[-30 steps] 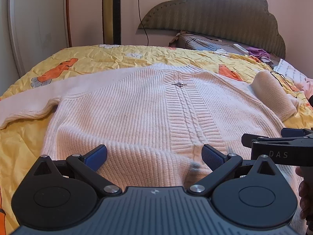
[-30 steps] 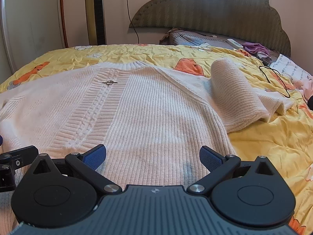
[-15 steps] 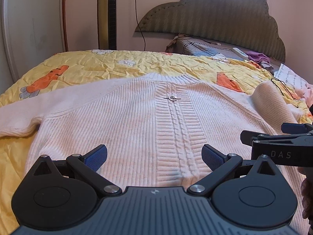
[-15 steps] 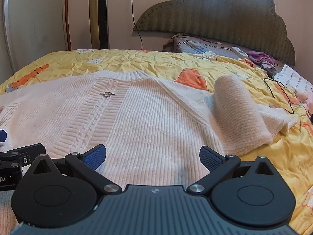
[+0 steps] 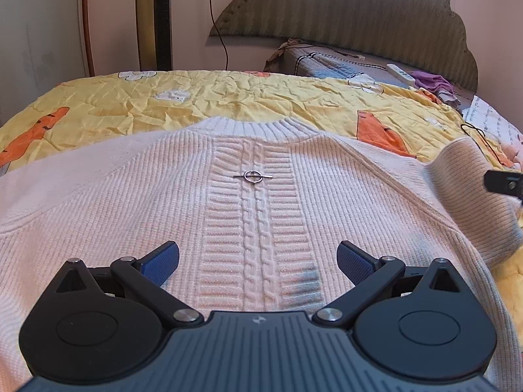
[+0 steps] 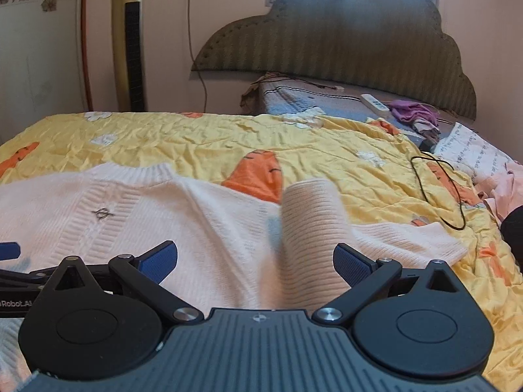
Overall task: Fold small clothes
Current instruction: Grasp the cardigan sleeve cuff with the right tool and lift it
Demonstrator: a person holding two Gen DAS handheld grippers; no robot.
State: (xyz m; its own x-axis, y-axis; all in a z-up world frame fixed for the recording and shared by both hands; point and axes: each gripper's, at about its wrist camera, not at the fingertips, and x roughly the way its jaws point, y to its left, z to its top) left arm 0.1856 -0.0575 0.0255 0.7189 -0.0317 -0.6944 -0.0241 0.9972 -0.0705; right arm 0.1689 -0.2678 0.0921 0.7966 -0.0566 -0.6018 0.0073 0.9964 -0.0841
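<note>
Left wrist view: your cream knit sweater (image 5: pixel 255 215) lies face up on the yellow carrot-print bedspread (image 5: pixel 228 98), collar away from you, cable panel w/ a small metal ring pin (image 5: pixel 253 176) down the middle. Body looks flat; left sleeve runs out toward the frame's left edge, right sleeve (image 6: pixel 310 228) is humped up in a loose roll near the shoulder. Left gripper (image 5: pixel 258 258) hovers over the lower chest, jaws spread wide, holding nothing. Right wrist view: right gripper (image 6: pixel 255 258) also spread & empty, lined up w/ that rolled sleeve, which sits between its blue pads (image 6: pixel 351 266); contact can't be judged. Looks like sleeve-fold stage, barely begun. Next, probably: pinch the sleeve near the cuff, carry it across the chest & lay it flat – grab one layer only, knit is thick & will bunch. Headboard (image 6: pixel 343 49), remote (image 6: pixel 375 103) & black cord (image 6: pixel 438 192) are well apart
</note>
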